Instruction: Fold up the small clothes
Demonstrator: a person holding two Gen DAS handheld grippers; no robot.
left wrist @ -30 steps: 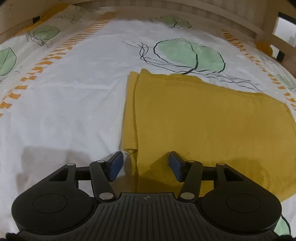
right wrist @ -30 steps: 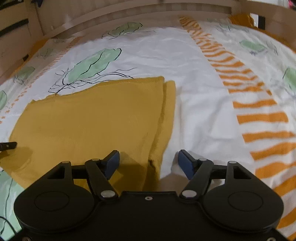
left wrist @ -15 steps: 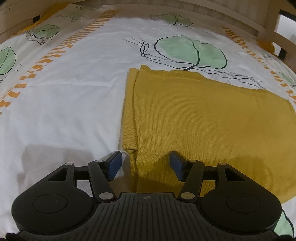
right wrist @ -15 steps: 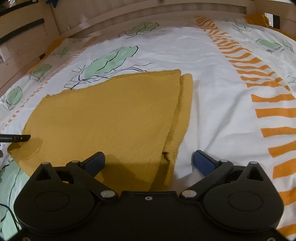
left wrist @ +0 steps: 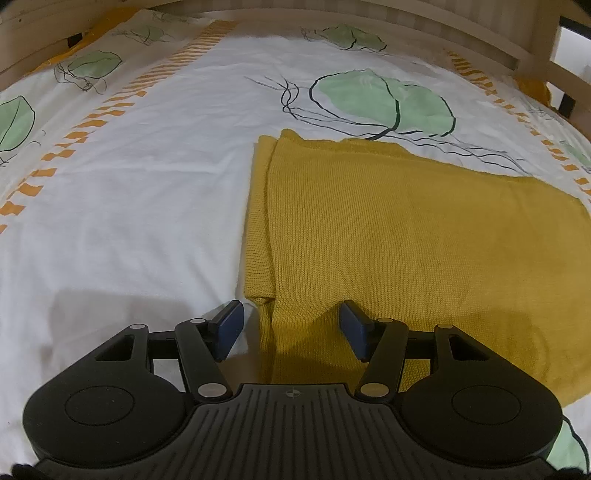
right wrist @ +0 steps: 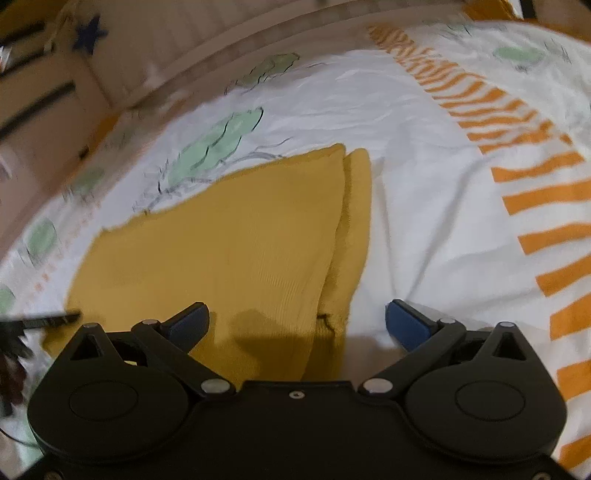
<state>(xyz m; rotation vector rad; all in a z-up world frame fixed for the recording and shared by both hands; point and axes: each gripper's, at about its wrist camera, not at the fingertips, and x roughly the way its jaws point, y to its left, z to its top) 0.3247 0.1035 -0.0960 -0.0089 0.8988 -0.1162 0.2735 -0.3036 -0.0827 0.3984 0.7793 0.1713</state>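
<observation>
- My left gripper [left wrist: 291, 326] is low over the bed, pointing forward along the sheet, with its jaws open and nothing between the blue pads [left wrist: 229, 328].
- The folded edge of the yellow knit garment [left wrist: 399, 251] runs into the gap between those pads; one pad is over bare white bedsheet [left wrist: 129, 221], the other over the knit.
- I cannot tell whether the left pads touch the cloth or hang just above it.
- My right gripper [right wrist: 297, 321] is spread wider, jaws fully open and holding nothing.
- It is also low and level with the bed, aimed along the opposite folded edge of the yellow knit garment [right wrist: 229, 251].
- That edge and a narrow under-layer showing beside it lie between my right pads [right wrist: 408, 325]; one pad is above the knit, the other above white sheet.
- The garment lies flat on the bedsheet [right wrist: 424, 206], folded, with its far edge across a green leaf print [left wrist: 384, 99].
- Orange striped bands [right wrist: 546, 192] run along the sheet toward the bed's side, well apart from the garment.
- A wooden bed rail [left wrist: 424, 26] curves round the far edge of the bed.
- The right wrist view is blurred; a thin dark object at the garment's other corner is too smeared to identify.
</observation>
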